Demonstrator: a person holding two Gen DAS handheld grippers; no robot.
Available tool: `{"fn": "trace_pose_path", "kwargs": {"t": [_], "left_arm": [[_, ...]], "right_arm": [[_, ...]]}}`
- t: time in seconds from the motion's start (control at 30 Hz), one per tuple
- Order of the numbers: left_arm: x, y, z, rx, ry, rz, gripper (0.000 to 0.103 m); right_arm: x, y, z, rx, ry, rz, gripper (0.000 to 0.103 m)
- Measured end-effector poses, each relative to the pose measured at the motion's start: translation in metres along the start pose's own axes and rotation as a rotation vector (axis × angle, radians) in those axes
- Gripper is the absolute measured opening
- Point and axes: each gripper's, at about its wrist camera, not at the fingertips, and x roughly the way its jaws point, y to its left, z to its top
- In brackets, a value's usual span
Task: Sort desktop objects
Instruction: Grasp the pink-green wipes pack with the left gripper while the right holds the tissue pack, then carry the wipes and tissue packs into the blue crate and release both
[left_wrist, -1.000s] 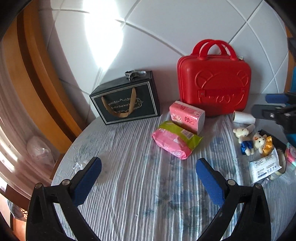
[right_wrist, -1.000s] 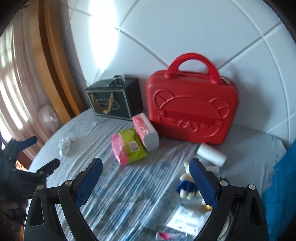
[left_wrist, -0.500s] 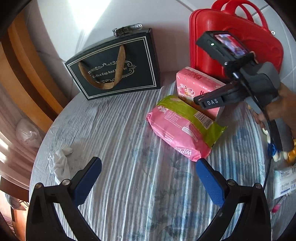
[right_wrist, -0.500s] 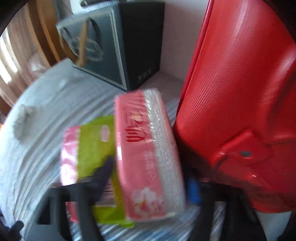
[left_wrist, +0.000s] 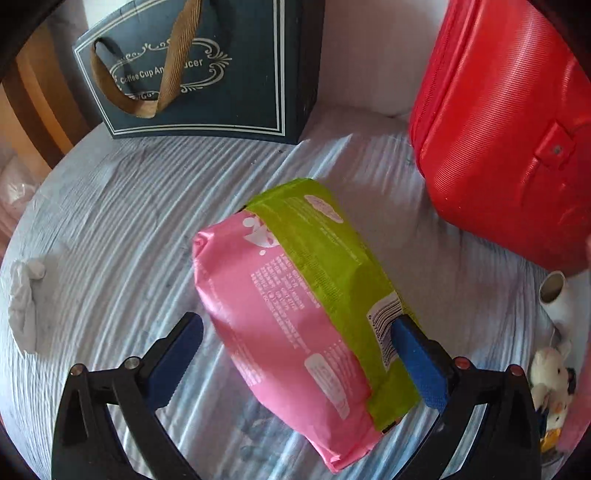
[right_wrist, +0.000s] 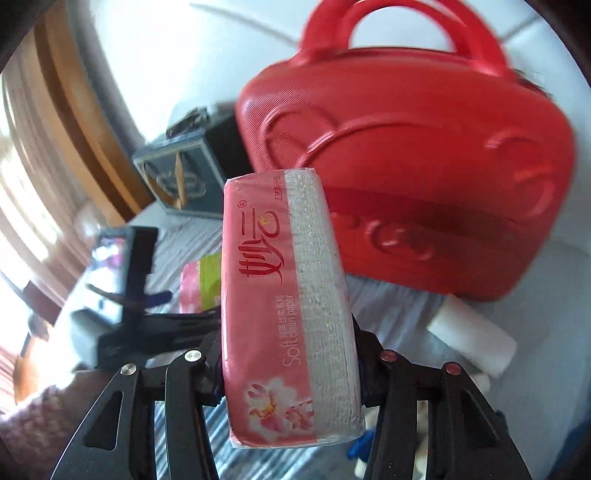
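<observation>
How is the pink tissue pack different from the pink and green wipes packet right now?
The tissue pack is a firm, boxy block clamped in the right gripper and lifted off the table; the wipes packet is a soft, pillow-like pouch lying on the striped tablecloth. The tissue pack is pink with a clear strip, the wipes packet pink with a green band. The left gripper only straddles the wipes packet, open. Both are soft plastic-wrapped paper goods.

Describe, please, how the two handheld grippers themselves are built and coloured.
Both share one build. The left gripper has matte black angular linkage arms with triangular cut-outs, silver rivets at the joints, and flat blue pads on its fingers. The right gripper shows the same black arms and silver rivets; its pads are hidden. No cables or markings show.
</observation>
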Motion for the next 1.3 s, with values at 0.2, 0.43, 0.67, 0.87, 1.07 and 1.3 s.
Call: {"fn": "trace_pose_path", "kwargs": {"t": [0.2,0.43,0.67,0.87,1.07,1.3], "left_arm": [[0.014,-0.021,0.012,0.036,0.004,0.038,0.103],[0.004,-0.018,0.003,0.093,0.005,-0.053,0.079],[-0.032,0.011,-0.04,0.2,-0.034,-0.126,0.056],[-0.044,0.03,-0.069,0.222,0.025,-0.143,0.061],[-0.05,0.033,-0.049,0.103,0.001,-0.058,0.099],[-0.015,0.029,-0.038,0.017,0.088,-0.011,0.1]], "right_arm": [[-0.026,-0.016,-0.007,0.065,-0.028,0.017,0.05],[-0.054,-0.01,-0.011,0.101,-0.062,0.06,0.05],[-0.077,0.012,-0.011,0.097,-0.133,0.067,0.05],[-0.082,0.023,-0.016,0.102,-0.134,0.104,0.05],[-0.082,0.031,-0.018,0.084,-0.12,0.121,0.05],[-0.083,0.025,-0.022,0.119,-0.123,0.161,0.05]]}}
